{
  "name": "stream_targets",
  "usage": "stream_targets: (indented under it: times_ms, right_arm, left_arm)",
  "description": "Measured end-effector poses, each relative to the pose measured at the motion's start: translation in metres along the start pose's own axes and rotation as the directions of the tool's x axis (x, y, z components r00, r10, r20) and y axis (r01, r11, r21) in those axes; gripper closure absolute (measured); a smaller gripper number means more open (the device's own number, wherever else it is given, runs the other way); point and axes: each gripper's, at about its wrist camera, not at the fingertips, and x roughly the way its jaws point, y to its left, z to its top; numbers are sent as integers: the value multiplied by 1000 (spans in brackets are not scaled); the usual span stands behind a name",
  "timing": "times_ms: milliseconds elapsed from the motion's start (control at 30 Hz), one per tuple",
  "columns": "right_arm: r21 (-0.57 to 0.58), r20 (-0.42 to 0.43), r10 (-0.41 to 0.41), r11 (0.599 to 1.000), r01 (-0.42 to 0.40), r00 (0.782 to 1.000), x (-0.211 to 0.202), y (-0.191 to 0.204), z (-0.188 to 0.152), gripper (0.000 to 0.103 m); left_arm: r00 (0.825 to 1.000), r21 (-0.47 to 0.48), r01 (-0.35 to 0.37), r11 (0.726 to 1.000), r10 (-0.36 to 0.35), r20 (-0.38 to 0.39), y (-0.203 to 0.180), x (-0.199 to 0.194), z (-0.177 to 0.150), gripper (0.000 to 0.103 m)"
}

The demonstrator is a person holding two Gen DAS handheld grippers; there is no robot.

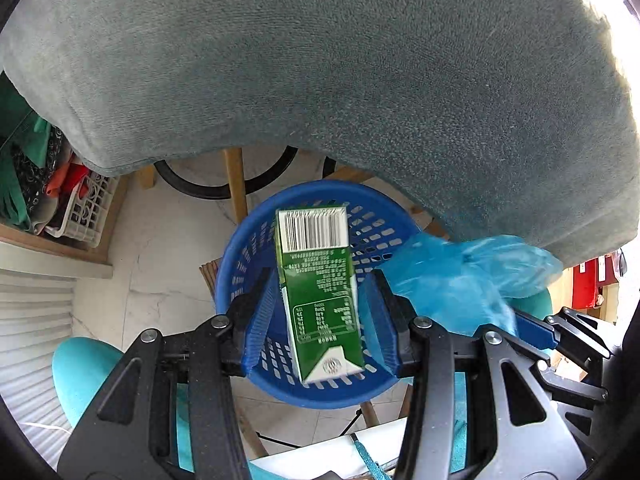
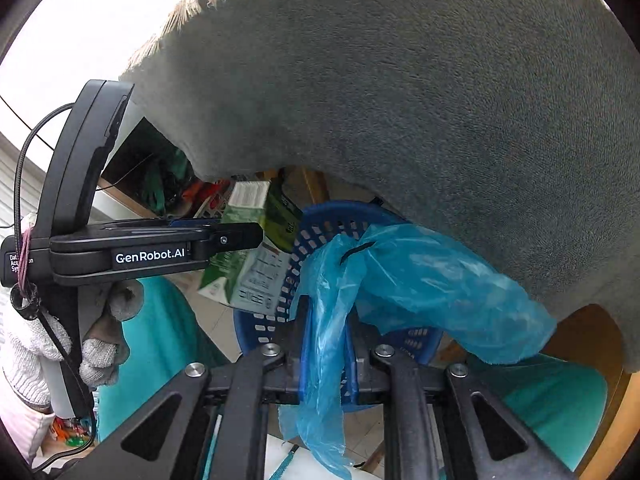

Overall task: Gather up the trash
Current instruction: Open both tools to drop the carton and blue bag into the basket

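Note:
A green and white carton (image 1: 320,292) hangs between the fingers of my left gripper (image 1: 320,320), right over the round blue perforated basket (image 1: 248,240). The jaws stand wider than the carton, with gaps on both sides. The carton also shows in the right wrist view (image 2: 252,276), beside the left gripper body (image 2: 152,254). My right gripper (image 2: 326,344) is shut on a crumpled blue plastic bag (image 2: 420,292), held at the basket's rim (image 2: 296,256). The bag also shows in the left wrist view (image 1: 472,280).
A large grey-green cushion (image 1: 360,60) hangs over the scene and fills the upper part of both views (image 2: 440,100). A white crate with clothes (image 1: 80,208) sits on a shelf at left. Teal chair seats (image 1: 84,368) and wooden legs stand around the basket.

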Motion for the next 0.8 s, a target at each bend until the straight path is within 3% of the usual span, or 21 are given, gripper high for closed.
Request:
stream_targets:
  times_ms: [33,200,267,567,800]
  right_arm:
    - [4,3,-4,1000,4,1000,-1,-2,-1,73]
    - [21,8,-15,1000,14,1000,-12,-11,-3,66]
    - [27,13,-20,999,20,1000,-14,-13,-2,58]
    - [38,50,-34,999,32,998,-36,-22,-1,51]
    - [16,133,-62,998,61,989,-76,-24,9,44]
  left_arm:
    - [1000,1,-1,1000,1,1,-1,-1,1,56]
    - [1000,7,-9,1000,9,5,-6,-4,2,53]
    - [1000,7,-14,1000,14,10,-8,-4,3,53]
    - [998,5,-19,1000,19,53,-2,-25,9,53]
    - [987,42,-41,998,34,159,-2,-72,25,53]
